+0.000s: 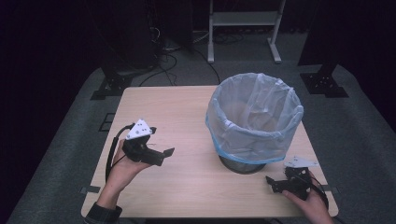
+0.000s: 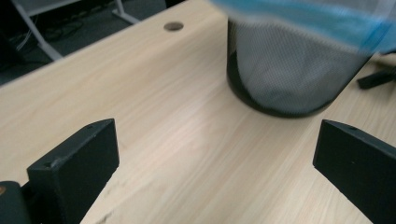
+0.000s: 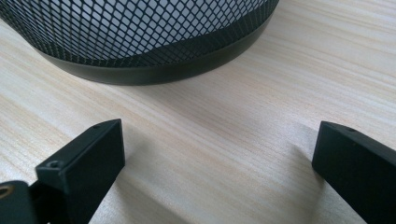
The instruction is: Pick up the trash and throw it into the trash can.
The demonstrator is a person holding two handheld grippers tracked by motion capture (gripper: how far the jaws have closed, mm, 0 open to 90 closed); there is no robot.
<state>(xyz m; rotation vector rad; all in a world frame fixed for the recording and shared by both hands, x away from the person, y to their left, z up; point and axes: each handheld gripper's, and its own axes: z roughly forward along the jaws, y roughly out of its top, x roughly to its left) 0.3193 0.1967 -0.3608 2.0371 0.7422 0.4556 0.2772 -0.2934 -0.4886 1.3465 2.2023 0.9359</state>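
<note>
A black mesh waste bin [image 1: 243, 163] lined with a pale blue plastic bag [image 1: 254, 114] stands on the right half of the wooden table [image 1: 187, 112]. My left gripper [image 1: 163, 154] hovers over the table's left side, held in a hand, jaws wide apart and empty, pointing toward the bin [image 2: 285, 70]. My right gripper [image 1: 271, 182] sits low near the front right corner, just in front of the bin's base [image 3: 154, 70], open with bare table between its jaws.
A round cable hole [image 2: 173, 26] lies in the table's surface. The table's front edge runs close under both hands. Behind the table are a white metal frame [image 1: 243, 21], black stand feet [image 1: 324, 84] and cables on grey carpet.
</note>
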